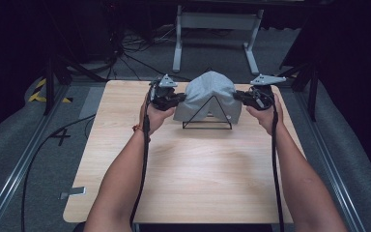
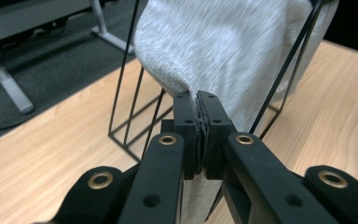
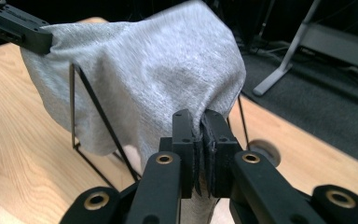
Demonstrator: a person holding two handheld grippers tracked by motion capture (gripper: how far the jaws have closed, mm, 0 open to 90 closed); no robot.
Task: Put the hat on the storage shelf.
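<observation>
The left gripper (image 1: 178, 99) is clenched on the left edge of a grey cloth (image 1: 211, 92), the right gripper (image 1: 238, 95) on its right edge. Between them the cloth drapes over a black wire rack (image 1: 207, 126), which stands on the tabletop (image 1: 193, 179) near the middle of its far edge.

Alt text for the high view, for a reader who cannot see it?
Two hand-held grippers, left gripper and right gripper, pinch opposite edges of a grey cloth draped over a black wire rack on a wooden table. Forearms enter from below.
</observation>
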